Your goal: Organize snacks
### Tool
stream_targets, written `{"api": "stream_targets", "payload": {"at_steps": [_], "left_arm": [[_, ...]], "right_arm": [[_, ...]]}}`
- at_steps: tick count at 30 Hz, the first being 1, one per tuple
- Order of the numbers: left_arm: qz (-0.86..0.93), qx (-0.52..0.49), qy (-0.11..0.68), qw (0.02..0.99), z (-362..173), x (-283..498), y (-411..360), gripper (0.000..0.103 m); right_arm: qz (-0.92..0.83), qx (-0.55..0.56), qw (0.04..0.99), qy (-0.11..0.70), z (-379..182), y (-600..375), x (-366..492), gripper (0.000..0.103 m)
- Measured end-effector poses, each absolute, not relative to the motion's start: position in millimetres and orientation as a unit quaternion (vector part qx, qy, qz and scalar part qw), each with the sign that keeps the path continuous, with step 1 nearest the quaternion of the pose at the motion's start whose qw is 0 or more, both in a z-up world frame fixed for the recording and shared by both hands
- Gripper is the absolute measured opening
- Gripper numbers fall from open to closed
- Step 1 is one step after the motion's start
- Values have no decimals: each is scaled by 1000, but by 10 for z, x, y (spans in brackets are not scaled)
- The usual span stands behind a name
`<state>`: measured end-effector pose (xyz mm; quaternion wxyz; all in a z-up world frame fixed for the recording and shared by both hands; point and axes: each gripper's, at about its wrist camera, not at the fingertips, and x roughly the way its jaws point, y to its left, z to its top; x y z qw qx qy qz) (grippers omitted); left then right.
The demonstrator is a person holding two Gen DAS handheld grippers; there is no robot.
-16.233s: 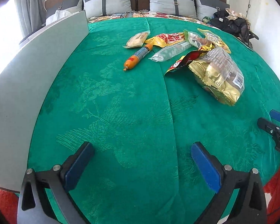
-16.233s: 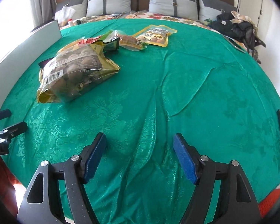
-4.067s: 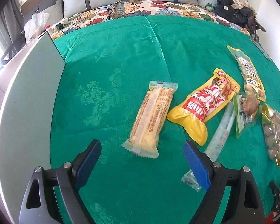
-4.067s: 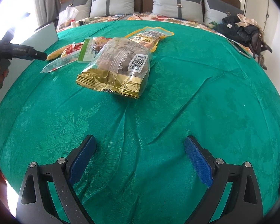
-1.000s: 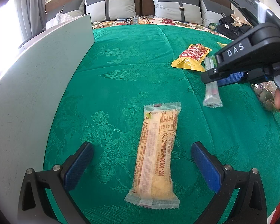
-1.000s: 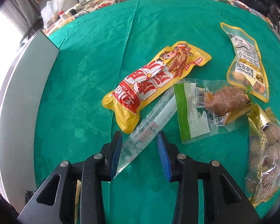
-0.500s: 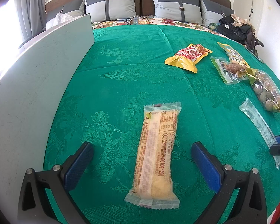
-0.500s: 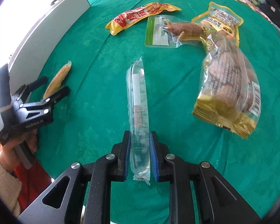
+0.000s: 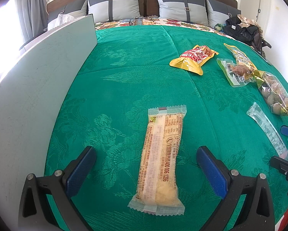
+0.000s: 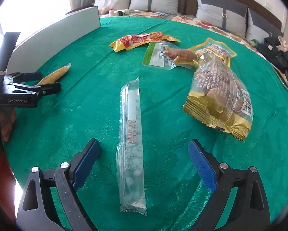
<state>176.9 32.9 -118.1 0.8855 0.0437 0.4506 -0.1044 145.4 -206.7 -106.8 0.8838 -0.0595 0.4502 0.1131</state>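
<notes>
Clear packet lies loose between spread fingers.

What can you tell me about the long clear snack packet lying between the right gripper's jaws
The long clear packet is a narrow see-through plastic sleeve with crimped ends, red print along its middle and pale pieces inside. It lies flat on the green cloth, pointing away from the right gripper, whose jaws have just been opening and now stand wide on either side without pressing it. It touches no other snack; the gold bag lies apart to its right. In the left wrist view it shows at the right edge.
</notes>
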Motion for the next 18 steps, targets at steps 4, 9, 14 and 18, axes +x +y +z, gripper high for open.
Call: {"api": "stream_targets", "payload": {"at_steps": [4, 9, 14, 18], "left_arm": [[-104, 44, 451, 886, -1183, 1766, 330, 103], [-104, 44, 450, 886, -1184, 1766, 329, 103], [-104, 44, 450, 886, -1183, 1767, 329, 103], [-104, 44, 450, 886, -1183, 1766, 330, 103]], "right_arm": [[112, -58, 885, 448, -1090, -2061, 1499, 96], [111, -58, 885, 448, -1091, -2064, 1504, 96], [110, -57, 885, 448, -1090, -2069, 1498, 96], [111, -57, 885, 448, -1089, -2074, 1494, 96]]}}
